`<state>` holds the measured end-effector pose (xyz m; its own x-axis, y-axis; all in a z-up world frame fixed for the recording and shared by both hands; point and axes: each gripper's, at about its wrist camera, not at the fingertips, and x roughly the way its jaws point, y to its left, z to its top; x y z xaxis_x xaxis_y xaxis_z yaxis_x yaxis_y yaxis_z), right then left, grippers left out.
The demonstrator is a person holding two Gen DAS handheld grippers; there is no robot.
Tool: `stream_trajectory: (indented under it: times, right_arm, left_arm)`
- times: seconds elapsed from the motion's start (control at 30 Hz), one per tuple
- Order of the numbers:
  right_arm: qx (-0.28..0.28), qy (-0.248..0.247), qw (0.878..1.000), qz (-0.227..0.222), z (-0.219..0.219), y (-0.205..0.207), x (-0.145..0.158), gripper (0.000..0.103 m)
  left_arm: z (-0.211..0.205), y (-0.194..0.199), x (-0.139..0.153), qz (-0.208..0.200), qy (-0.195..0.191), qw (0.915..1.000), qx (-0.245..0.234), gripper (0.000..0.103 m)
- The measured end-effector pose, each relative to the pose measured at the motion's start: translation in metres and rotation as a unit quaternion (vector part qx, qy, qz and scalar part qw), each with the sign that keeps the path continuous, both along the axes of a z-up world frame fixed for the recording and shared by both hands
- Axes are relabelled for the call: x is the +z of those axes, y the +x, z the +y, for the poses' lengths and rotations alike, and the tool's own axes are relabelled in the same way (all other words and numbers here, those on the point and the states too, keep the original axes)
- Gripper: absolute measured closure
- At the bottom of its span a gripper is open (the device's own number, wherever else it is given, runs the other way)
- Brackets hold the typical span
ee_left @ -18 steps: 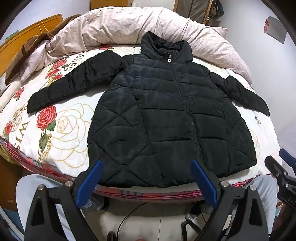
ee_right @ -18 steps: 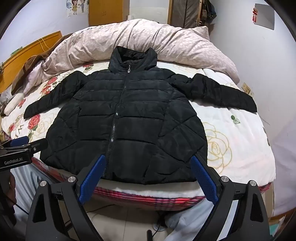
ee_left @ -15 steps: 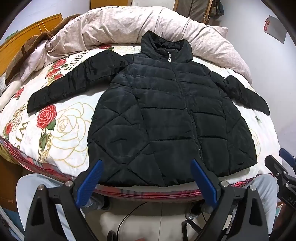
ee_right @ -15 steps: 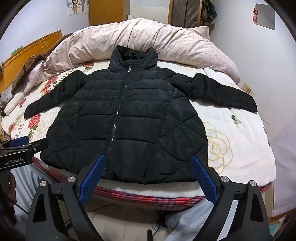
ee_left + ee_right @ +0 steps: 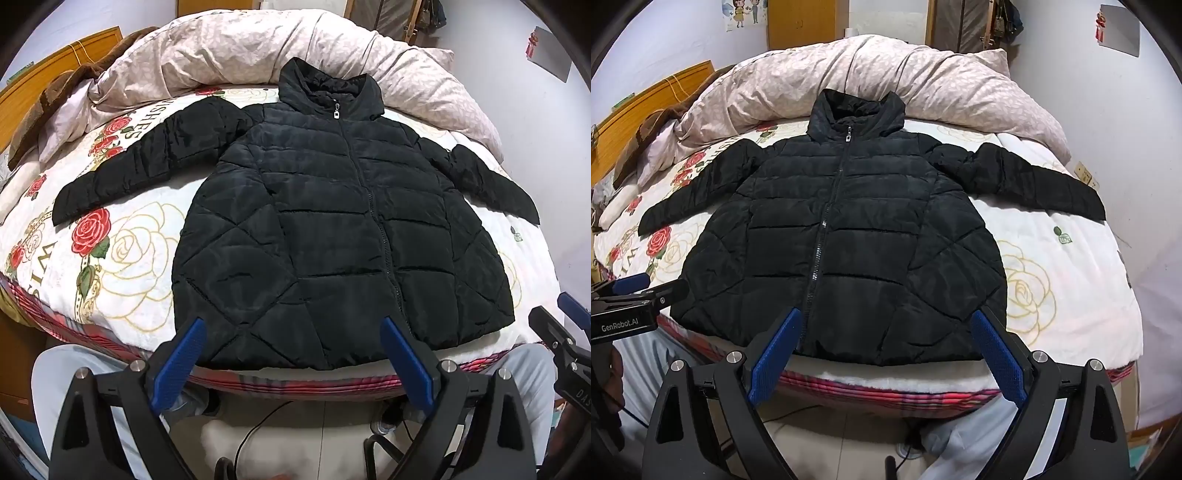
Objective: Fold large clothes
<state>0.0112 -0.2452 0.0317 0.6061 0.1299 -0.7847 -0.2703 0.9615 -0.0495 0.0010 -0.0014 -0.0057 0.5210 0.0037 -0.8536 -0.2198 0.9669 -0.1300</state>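
Black quilted jacket [image 5: 849, 243] zipped, flat on rose-print bedspread [image 5: 1071, 273], sleeves spread, hem just beyond wide-apart blue fingers [image 5: 775, 360] of right gripper [image 5: 886, 362], crumpled duvet [image 5: 886, 77] beyond collar, left gripper [image 5: 631, 295] left of fingers

A black jacket [image 5: 332, 229] is seen, quilted in level bands across the chest and in diamonds toward the hem, with a silver zip pull [image 5: 337, 114] at the collar. The bed sheet [image 5: 122, 258] beneath is white, printed with red roses, green leaves and pale gold rose outlines; its edge is striped in red plaid. The duvet [image 5: 886, 81] is pale pink with a small white speckled pattern. The headboard [image 5: 55, 77] is orange-brown wood. Blue pads [image 5: 775, 354] are carried on black gripper frames. The walls are pale lilac.
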Motion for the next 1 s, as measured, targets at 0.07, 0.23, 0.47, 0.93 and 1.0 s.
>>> stream_trajectory:
  times: [0.07, 0.23, 0.47, 0.93, 1.0]
  right_arm:
    - [0.0, 0.0, 1.0, 0.001, 0.0, 0.0002, -0.0002, 0.01]
    - [0.0, 0.001, 1.0, 0.001, 0.0019, 0.0006, -0.0015, 0.01]
    - [-0.001, 0.0, 1.0, 0.002, 0.0013, -0.0013, -0.0039, 0.01]
    - [0.0, 0.0, 1.0, 0.003, 0.0002, 0.0006, -0.0028, 0.01]
    - [-0.001, 0.001, 1.0, 0.004, -0.0002, 0.0011, -0.002, 0.01]
  left_arm:
    - [0.0007, -0.0002, -0.0004, 0.001, 0.0, 1.0, 0.0, 0.006]
    - [0.001, -0.0002, -0.0022, 0.002, -0.001, 1.0, 0.002, 0.006]
    - [0.0003, -0.0013, -0.0037, 0.004, -0.001, 1.0, 0.003, 0.006]
    - [0.0004, -0.0013, -0.0036, 0.005, -0.002, 1.0, 0.002, 0.006]
    - [0.0004, -0.0008, -0.0034, 0.004, -0.002, 1.0, 0.003, 0.006]
